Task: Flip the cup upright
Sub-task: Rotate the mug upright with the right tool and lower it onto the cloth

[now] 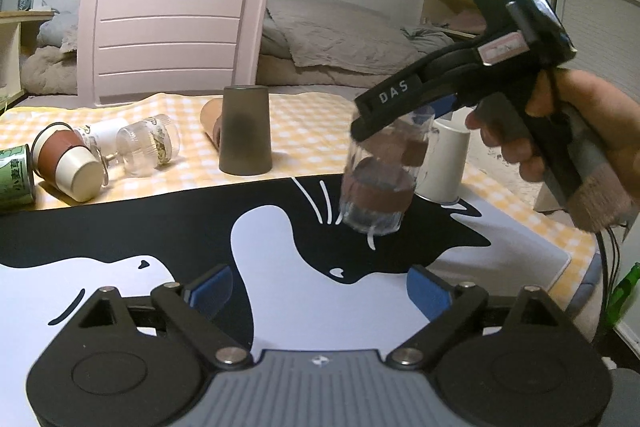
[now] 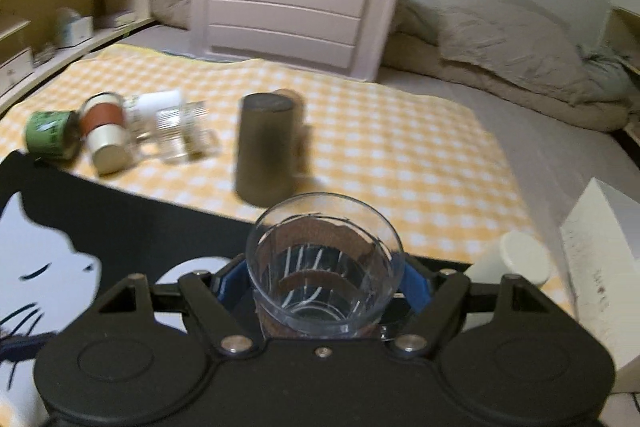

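Note:
My right gripper (image 2: 322, 277) is shut on a clear glass cup with a brown band (image 2: 324, 267), mouth up and tilted slightly toward the camera. In the left wrist view the same cup (image 1: 376, 183) hangs in the right gripper (image 1: 394, 147) just above the black-and-white cat mat (image 1: 280, 267). My left gripper (image 1: 320, 287) is open and empty, low over the mat, in front of the cup.
A dark grey cup (image 1: 245, 129) stands upside down on the yellow checked cloth (image 1: 312, 119). A brown-and-white cup (image 1: 68, 163), a clear jar (image 1: 148, 145) and a green can (image 1: 14, 175) lie at the left. A white cup (image 1: 446, 163) stands at the right. A pink panel (image 1: 172, 27) stands behind.

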The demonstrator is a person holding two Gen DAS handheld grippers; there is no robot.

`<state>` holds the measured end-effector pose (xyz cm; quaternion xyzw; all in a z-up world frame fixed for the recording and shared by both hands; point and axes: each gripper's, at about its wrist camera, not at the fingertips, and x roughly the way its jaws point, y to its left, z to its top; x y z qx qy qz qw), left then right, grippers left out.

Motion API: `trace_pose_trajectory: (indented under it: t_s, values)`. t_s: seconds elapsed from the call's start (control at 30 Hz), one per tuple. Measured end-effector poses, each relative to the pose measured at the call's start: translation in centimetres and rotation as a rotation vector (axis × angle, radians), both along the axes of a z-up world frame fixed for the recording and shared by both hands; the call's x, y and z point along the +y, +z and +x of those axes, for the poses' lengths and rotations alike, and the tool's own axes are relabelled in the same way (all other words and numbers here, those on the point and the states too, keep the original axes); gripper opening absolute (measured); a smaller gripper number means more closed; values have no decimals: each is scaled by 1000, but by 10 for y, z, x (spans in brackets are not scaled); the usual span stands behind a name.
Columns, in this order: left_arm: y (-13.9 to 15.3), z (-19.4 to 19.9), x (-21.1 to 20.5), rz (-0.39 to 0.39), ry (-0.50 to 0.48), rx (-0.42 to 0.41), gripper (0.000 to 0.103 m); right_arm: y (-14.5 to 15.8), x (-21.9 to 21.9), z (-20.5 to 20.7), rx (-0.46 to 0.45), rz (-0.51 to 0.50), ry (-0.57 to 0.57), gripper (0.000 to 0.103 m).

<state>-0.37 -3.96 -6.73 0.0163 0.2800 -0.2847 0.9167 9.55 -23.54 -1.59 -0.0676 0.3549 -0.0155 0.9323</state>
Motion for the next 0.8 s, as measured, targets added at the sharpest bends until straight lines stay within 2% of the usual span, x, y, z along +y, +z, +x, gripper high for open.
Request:
trace_pose_trajectory:
  t_s: [0.4,0.67,0.8]
  values:
    - [-1,4,2,3,23,-10,95,-9,-37,31,-29,-25,-143,78]
    - [1,5,2,4,33,-18,98,-12,-41,33,-35,7,-156,79]
    - [6,8,1,4,34,-36,100,-9,-44,24,-48,28,-159,90]
